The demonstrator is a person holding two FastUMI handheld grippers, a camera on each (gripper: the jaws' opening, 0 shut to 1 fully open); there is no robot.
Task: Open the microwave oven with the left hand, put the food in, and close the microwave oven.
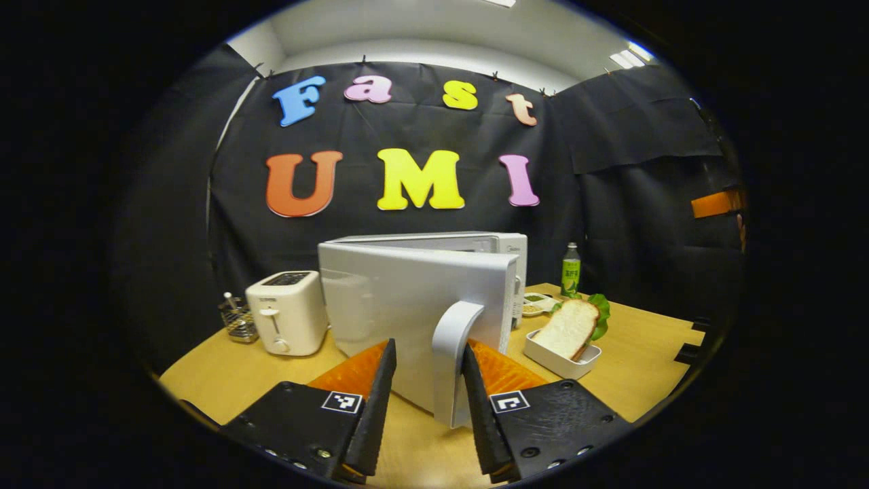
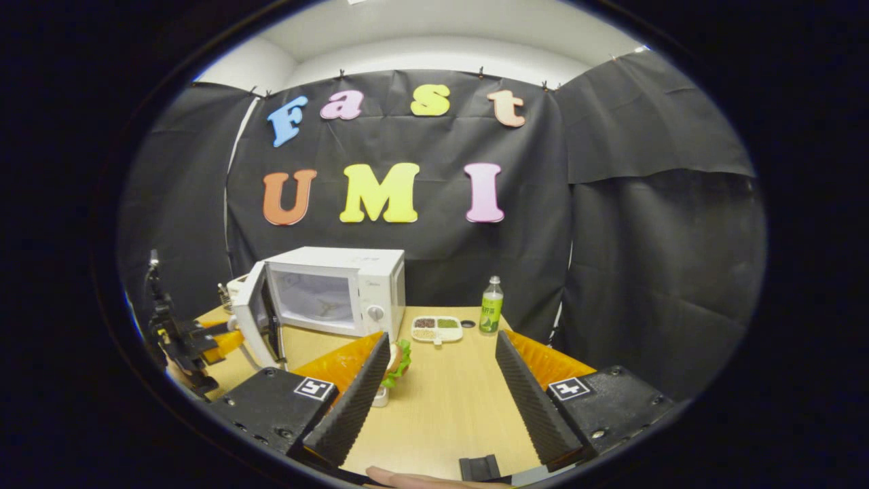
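The left tongs (image 1: pixel 429 380) stand parted around the curved handle (image 1: pixel 453 360) of the microwave door (image 1: pixel 407 305); the right finger (image 1: pixel 481 394) lies against the handle and the left finger sits clear of it, so the handle is straddled, not clamped. The right tongs (image 2: pixel 441 384) hang wide apart over the bench (image 2: pixel 448 407), holding nothing. In the right gripper view the microwave (image 2: pixel 336 288) sits at the back left of the bench with its door (image 2: pixel 254 319) swung out to the left, the white inside plain to see; the left tongs (image 2: pixel 204 343) reach in at the door's outer edge. A white toaster (image 1: pixel 285 312) stands left of the microwave, with a small wire basket (image 1: pixel 239 320) just beside it. The food, a sandwich (image 1: pixel 569 327) of white bread and green lettuce, rests tilted in a white tray (image 1: pixel 563 360) on the bench, right of the open door and outside the oven. Behind it are a green bottle (image 1: pixel 571 269) and a small divided dish (image 2: pixel 436 329) of seasonings. A fingertip (image 2: pixel 414 481) shows at the bottom edge of the right gripper view.
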